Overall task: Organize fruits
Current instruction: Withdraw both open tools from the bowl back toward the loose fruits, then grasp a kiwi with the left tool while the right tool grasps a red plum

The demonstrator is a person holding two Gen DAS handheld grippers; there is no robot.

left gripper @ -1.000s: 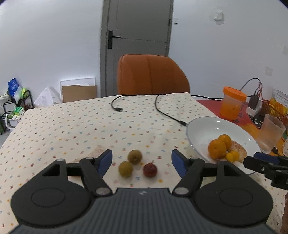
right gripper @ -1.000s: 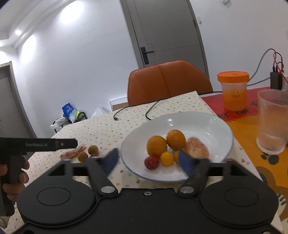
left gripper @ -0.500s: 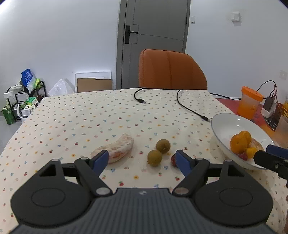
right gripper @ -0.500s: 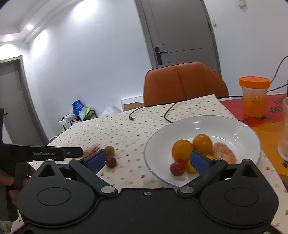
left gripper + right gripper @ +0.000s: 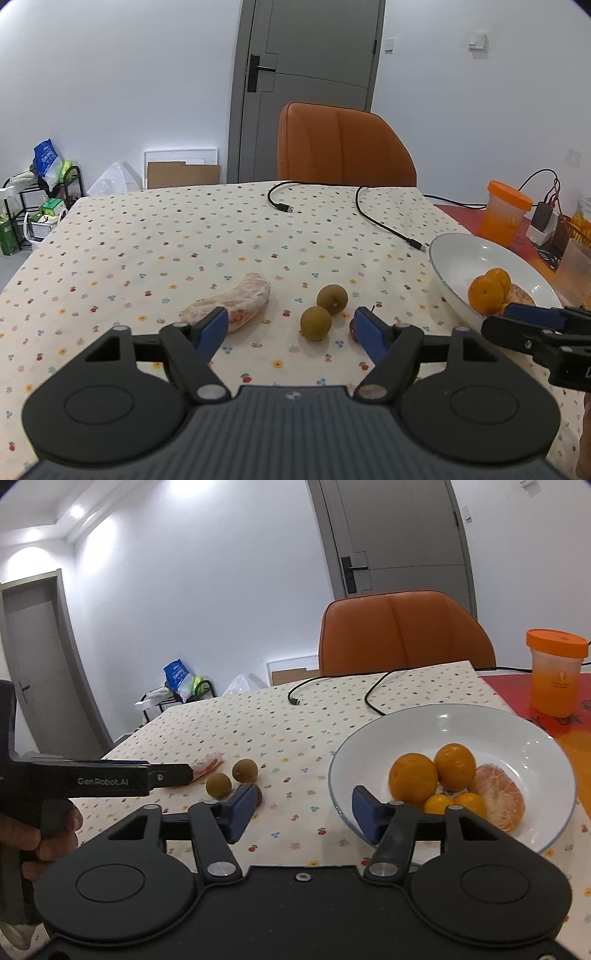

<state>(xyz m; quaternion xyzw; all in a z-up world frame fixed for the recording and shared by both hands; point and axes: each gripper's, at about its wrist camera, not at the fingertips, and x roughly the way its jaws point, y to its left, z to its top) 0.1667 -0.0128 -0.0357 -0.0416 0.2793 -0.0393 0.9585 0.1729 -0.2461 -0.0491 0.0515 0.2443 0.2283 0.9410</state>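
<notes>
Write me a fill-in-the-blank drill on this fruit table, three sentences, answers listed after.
1. The oranges lie in a white ____.
2. The number of brown-green round fruits on the dotted tablecloth is ____.
3. Both the left gripper and the right gripper have their jaws ____ and hold nothing.

Missing words: plate; two; open

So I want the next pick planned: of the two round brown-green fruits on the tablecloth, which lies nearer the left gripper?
The round brown-green fruit lower in the left wrist view; the other one lies behind it.
</notes>
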